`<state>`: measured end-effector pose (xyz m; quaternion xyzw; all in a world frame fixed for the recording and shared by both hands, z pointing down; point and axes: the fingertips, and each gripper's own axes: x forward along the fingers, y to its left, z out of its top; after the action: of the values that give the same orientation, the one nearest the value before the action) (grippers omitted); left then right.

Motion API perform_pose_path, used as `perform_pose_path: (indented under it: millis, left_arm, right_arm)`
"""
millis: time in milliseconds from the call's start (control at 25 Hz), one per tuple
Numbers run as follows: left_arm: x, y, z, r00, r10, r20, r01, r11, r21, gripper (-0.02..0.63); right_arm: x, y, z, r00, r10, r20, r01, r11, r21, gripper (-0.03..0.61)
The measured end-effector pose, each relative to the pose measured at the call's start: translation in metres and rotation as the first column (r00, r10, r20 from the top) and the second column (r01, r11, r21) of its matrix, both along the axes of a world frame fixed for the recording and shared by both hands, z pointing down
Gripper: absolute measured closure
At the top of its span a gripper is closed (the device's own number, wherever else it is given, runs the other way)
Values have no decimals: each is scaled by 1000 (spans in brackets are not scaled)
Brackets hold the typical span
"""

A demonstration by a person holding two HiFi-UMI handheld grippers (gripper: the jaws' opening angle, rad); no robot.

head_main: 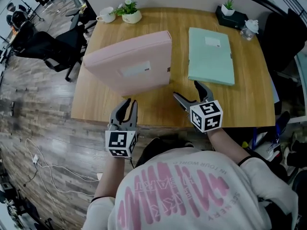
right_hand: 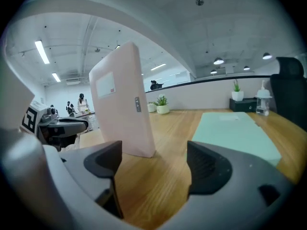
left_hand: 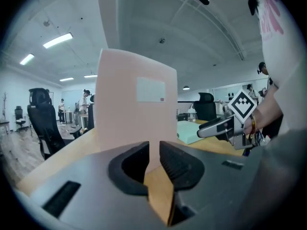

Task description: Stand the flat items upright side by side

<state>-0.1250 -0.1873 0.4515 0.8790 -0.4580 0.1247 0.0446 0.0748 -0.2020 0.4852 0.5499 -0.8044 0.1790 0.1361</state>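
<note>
I'm holding the left gripper (head_main: 130, 102) nearly closed on nothing and the right gripper (head_main: 186, 89) wide open, empty. The pink folder (head_main: 129, 63) is standing unsupported on the table (head_main: 158, 111), with the green folder (head_main: 211, 56) lying flat beside it. I'm risking toppling the pink one with any nudge.

Open office: swivel chairs (head_main: 48, 49), wooden desk (head_main: 156, 105), ceiling strip lights (left_hand: 57, 40)

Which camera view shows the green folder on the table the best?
The head view: the green folder lies flat, seen whole from above. The right gripper view shows it foreshortened; the left gripper view shows only a strip beside the pink folder.
</note>
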Motion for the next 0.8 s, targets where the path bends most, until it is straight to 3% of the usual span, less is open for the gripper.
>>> perform_pose_path:
  millis: [160, 480, 600, 800]
  left_arm:
    - [65, 10, -4, 996, 37, -85, -39, 999, -26, 516]
    - [216, 15, -6, 966, 195, -169, -206, 977, -55, 330]
    - [254, 7, -16, 956, 197, -215, -210, 977, -41, 304]
    - [293, -25, -18, 943, 158, -292, -200, 972, -120, 160]
  right_arm:
    - [61, 19, -3, 998, 57, 11, -56, 998, -25, 152]
    - [180, 59, -4, 987, 160, 12, -159, 986, -55, 152]
    - [212, 65, -5, 986, 169, -10, -170, 984, -56, 152]
    - [249, 55, -5, 973, 224, 51, -221, 973, -67, 152]
